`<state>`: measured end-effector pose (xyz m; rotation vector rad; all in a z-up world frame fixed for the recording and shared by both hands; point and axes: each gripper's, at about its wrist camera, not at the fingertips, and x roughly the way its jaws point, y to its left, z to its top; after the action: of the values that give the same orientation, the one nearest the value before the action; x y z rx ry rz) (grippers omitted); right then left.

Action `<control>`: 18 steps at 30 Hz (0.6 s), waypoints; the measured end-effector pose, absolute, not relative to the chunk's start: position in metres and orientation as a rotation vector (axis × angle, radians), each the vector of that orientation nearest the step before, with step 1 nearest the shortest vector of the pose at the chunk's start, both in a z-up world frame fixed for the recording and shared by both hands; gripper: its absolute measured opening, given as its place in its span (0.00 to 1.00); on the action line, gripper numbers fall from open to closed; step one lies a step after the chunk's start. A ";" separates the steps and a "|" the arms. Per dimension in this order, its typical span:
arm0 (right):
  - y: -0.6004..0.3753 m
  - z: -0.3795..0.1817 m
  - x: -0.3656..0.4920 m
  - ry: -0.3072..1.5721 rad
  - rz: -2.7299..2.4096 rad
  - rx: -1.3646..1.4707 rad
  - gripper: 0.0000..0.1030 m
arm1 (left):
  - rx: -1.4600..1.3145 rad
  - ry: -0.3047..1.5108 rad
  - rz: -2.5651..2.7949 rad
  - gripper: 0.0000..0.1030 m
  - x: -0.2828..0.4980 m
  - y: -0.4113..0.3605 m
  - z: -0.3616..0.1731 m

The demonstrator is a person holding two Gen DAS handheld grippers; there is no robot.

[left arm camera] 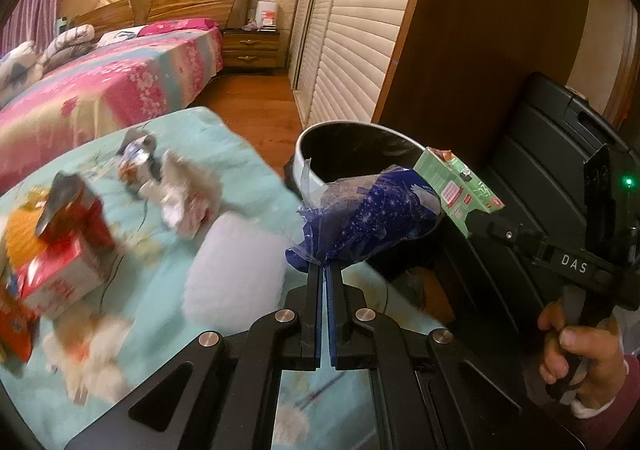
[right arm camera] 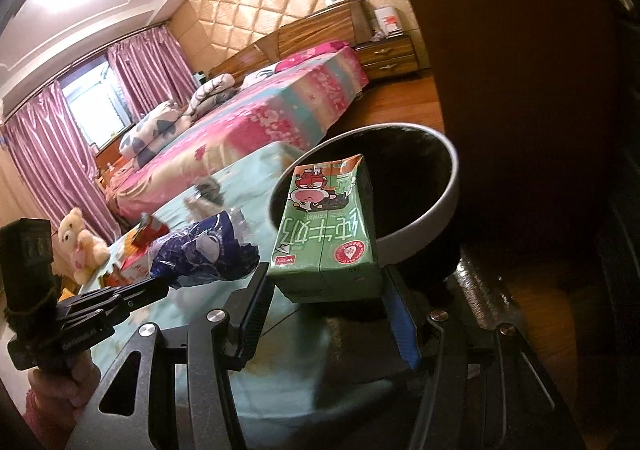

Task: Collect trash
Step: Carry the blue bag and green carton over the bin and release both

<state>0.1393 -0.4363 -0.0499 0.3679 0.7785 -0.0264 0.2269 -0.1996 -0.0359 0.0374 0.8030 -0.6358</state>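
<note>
My left gripper (left arm camera: 325,270) is shut on a crumpled blue starry wrapper (left arm camera: 368,222), held up beside the white-rimmed black trash bin (left arm camera: 308,170). My right gripper (right arm camera: 326,290) is shut on a green milk carton (right arm camera: 328,234), held just in front of the bin's rim (right arm camera: 448,194). The carton (left arm camera: 456,190) and right gripper (left arm camera: 480,220) also show in the left wrist view; the wrapper (right arm camera: 204,254) and left gripper (right arm camera: 160,286) show in the right wrist view. More trash lies on the teal-covered table (left arm camera: 240,154): a red and white carton (left arm camera: 64,250), a crushed wrapper (left arm camera: 136,160), crumpled white tissues (left arm camera: 188,194).
A white pad (left arm camera: 236,270) lies on the table near the bin. A black ribbed case (left arm camera: 540,154) stands to the right against a dark wooden panel. A bed with pink floral cover (left arm camera: 100,78) lies behind, across wooden floor. A teddy bear (right arm camera: 80,242) sits at the left.
</note>
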 end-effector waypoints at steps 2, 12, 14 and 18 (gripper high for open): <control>-0.441 -0.049 0.143 0.781 -0.036 0.361 0.54 | 0.042 0.803 -0.638 0.00 0.234 -0.208 -0.036; -0.460 -0.050 0.168 0.804 -0.061 0.335 0.54 | 0.072 0.808 -0.637 0.00 0.274 -0.246 -0.037; -0.464 -0.050 0.173 0.806 -0.065 0.330 0.54 | 0.084 0.802 -0.634 0.00 0.278 -0.252 -0.037; -0.468 -0.052 0.179 0.813 -0.068 0.327 0.54 | 0.098 0.801 -0.632 0.00 0.285 -0.259 -0.039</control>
<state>0.1792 -0.4682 -0.0522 0.3275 0.8126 -0.0684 0.2847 -0.2594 -0.0391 0.0985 0.8009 -0.6319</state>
